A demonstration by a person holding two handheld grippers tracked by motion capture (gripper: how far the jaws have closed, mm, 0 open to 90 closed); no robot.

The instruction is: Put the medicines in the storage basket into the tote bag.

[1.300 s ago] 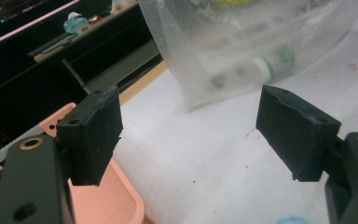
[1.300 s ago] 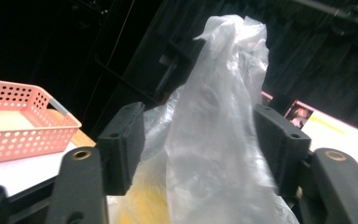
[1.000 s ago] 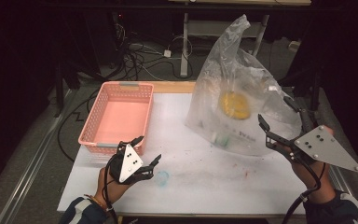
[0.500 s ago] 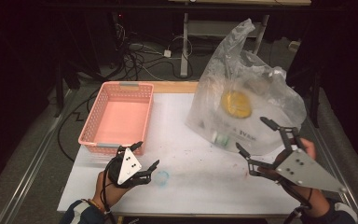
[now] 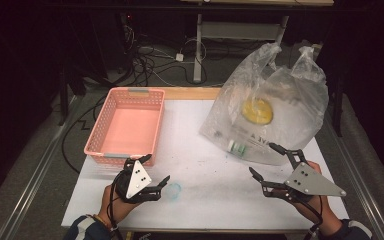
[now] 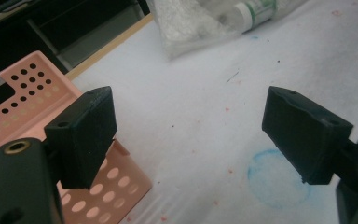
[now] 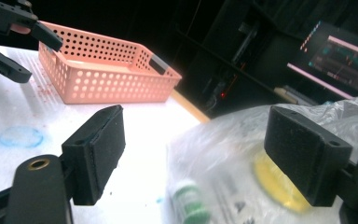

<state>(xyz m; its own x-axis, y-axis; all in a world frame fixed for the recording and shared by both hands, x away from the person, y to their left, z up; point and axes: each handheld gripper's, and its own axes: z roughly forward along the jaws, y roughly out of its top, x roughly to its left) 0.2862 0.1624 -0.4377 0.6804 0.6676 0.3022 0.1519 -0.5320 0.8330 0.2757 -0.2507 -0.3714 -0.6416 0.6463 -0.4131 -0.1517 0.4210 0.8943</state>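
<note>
Right gripper (image 5: 271, 163) lowered beside plastic bag (image 5: 280, 100) (jaws just widened, empty), left gripper (image 5: 152, 172) open

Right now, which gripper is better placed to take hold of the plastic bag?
The right gripper: its open jaws sit just short of the plastic bag. The left gripper, also open, waits by the pink basket.

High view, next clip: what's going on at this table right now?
A person sits at a white table with a gripper in each hand. The right gripper is open near the foot of a clear plastic bag holding a yellow item and a green-banded bottle, not touching it. The left gripper is open and empty beside the pink basket, whose inside looks empty.
</note>
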